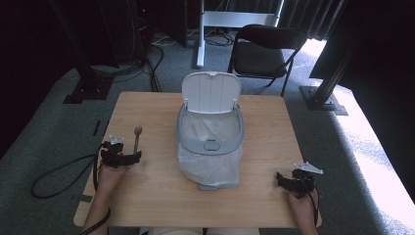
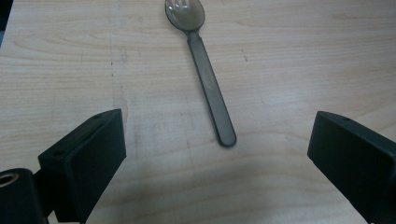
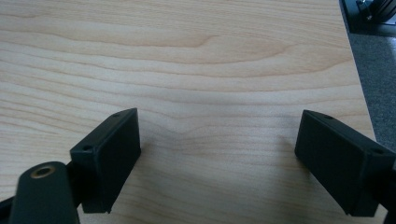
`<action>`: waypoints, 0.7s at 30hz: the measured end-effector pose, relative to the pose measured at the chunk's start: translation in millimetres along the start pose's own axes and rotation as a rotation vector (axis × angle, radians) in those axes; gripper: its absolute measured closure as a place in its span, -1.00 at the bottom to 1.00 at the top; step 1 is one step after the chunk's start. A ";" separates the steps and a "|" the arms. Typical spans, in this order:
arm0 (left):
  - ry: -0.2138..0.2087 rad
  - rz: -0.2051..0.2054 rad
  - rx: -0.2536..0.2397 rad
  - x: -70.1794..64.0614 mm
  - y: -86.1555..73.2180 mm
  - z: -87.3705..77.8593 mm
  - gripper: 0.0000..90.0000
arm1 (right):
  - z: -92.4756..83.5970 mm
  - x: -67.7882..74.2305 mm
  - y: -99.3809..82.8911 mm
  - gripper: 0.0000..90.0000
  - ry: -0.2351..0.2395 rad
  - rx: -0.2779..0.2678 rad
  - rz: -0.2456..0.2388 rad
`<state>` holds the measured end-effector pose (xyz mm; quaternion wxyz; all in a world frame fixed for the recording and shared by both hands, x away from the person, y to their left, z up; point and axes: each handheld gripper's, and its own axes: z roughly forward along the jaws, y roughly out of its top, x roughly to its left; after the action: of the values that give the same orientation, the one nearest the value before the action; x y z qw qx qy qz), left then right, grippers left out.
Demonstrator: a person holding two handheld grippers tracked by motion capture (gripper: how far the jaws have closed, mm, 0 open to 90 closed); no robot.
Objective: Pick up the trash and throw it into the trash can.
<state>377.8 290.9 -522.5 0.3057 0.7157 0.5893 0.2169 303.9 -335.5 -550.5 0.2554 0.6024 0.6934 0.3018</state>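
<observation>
Left gripper view: the left gripper (image 2: 217, 154) has its jaws spread wide over the table (image 2: 289, 56), holding nothing. The spoon (image 2: 208, 77) lies flat just ahead of it, handle end nearest, between the jaws' line, untouched. The right gripper (image 3: 219, 154) is likewise spread, over bare wood.

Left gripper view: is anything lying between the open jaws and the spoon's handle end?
No. Between the left hand-held gripper and the spoon lies bare wooden table, seen in the left gripper view.
</observation>
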 end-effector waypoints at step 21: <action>0.017 0.011 0.065 -1.7 29.8 44.7 -0.62 | -0.1 0.0 0.0 -0.69 0.001 0.000 -0.001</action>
<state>428.5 277.6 -533.9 0.2759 0.7267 0.5945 0.2056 303.8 -335.6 -550.4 0.2554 0.6018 0.6939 0.3020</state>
